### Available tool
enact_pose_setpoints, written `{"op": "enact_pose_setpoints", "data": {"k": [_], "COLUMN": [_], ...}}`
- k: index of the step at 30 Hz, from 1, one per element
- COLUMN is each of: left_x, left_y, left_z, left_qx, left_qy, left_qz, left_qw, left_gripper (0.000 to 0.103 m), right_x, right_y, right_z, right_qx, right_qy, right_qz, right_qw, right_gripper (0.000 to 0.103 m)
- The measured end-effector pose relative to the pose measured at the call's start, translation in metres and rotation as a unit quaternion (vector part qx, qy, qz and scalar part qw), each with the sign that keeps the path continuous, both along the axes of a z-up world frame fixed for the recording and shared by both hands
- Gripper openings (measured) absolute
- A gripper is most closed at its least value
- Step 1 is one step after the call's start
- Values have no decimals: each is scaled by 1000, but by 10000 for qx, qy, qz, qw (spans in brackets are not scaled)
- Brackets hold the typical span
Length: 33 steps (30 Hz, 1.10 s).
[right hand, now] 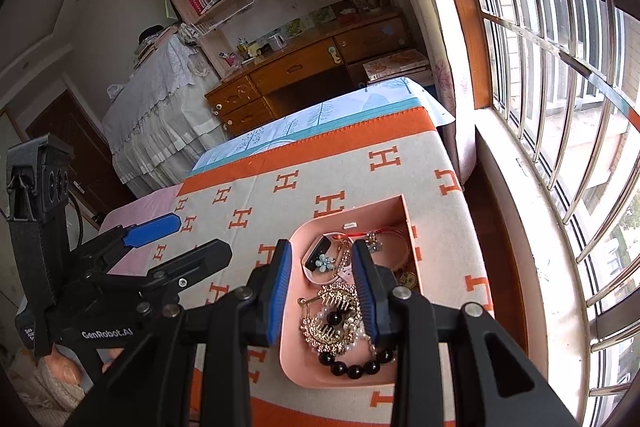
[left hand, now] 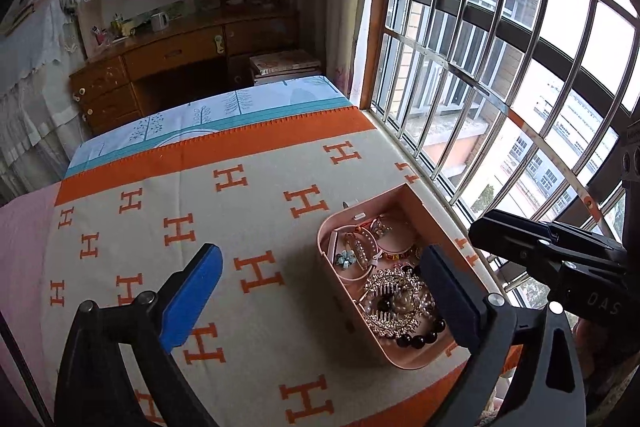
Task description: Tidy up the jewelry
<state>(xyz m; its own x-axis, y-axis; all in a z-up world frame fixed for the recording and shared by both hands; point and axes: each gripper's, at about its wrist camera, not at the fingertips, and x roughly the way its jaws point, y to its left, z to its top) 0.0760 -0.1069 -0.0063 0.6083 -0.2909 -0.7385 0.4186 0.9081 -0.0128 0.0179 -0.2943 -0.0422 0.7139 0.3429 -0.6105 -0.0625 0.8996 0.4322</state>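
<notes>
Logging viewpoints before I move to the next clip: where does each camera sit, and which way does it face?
Left wrist: on the left tongs, looking down at the pink jewelry box on the H-patterned blanket; its tongs stand wide, with the right tongs' body beside them.
Right wrist: on the right tongs, angled down over the same box; the left tongs show.
Shared: box, black bead bracelet, barred window.

My left wrist camera looks forward and down along my left fingers (left hand: pixel 452 299), close above the blanket (left hand: pixel 248 227). My right wrist camera faces likewise from nearer the window (right hand: pixel 560 67). Both views share the pink box (left hand: pixel 412 203), the blanket, the desk (right hand: pixel 304 67) and the window.
</notes>
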Motion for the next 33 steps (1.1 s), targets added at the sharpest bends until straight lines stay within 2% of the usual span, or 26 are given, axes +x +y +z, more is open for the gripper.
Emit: {"op": "enact_pose_setpoints", "data": {"k": [5, 10, 12, 17, 22, 27, 33], "left_x": [-25, -53, -61, -80, -91, -96, -98], "left_y": [18, 44, 54, 72, 81, 83, 79], "left_z": [10, 23, 26, 34, 39, 39, 35], "left_qx": [-75, -56, -124, -105, -318, -41, 175], "left_qy": [-16, -130, -176, -374, -320, -416, -475], "left_qz": [152, 866, 1047, 1532, 1627, 1946, 1902], "left_qw": [9999, 9961, 9943, 9874, 9856, 9800, 9804], "left_gripper": [102, 102, 102, 102, 102, 102, 102], "right_x": [-10, -30, -39, -55, -63, -66, -68], "right_y": [16, 32, 39, 58, 76, 83, 89], "right_z": [12, 27, 32, 40, 44, 45, 45], "right_qx": [-10, -14, -47, -150, -301, -391, -468], "right_qy": [84, -87, -228, -405, -453, -483, -477], "right_qz": [121, 123, 143, 250, 339, 302, 358], "right_qw": [9999, 9999, 9996, 9988, 9979, 9976, 9971], "right_gripper": [32, 54, 57, 59, 59, 60, 60]}}
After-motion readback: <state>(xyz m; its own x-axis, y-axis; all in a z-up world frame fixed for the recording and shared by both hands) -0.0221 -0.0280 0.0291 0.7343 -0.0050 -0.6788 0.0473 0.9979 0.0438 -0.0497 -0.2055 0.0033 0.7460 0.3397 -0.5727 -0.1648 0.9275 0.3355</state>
